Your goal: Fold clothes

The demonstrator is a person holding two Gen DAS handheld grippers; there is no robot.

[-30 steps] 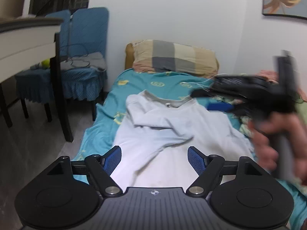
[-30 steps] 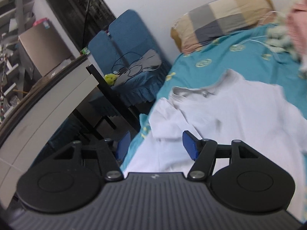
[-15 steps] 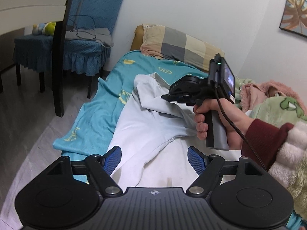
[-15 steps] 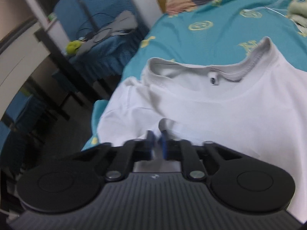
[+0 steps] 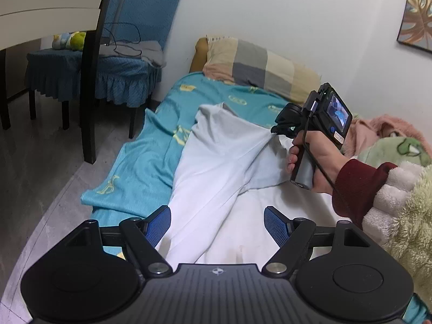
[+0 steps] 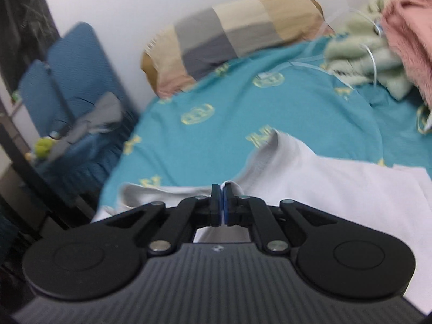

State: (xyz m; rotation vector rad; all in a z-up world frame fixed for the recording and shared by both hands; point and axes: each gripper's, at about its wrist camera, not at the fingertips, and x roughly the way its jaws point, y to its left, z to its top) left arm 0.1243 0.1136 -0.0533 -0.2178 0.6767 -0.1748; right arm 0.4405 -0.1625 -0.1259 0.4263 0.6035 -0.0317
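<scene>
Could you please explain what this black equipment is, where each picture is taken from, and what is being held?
There is no robot: a person carries a hand-held gripper in each hand, each with a camera looking along its two fingers. In the left camera's picture the left gripper is open and empty above a white shirt on a bed with a teal sheet. It also shows the person's right hand holding the other tool. In the right camera's picture the right gripper is shut on a fold of the shirt. A pillow lies beyond.
</scene>
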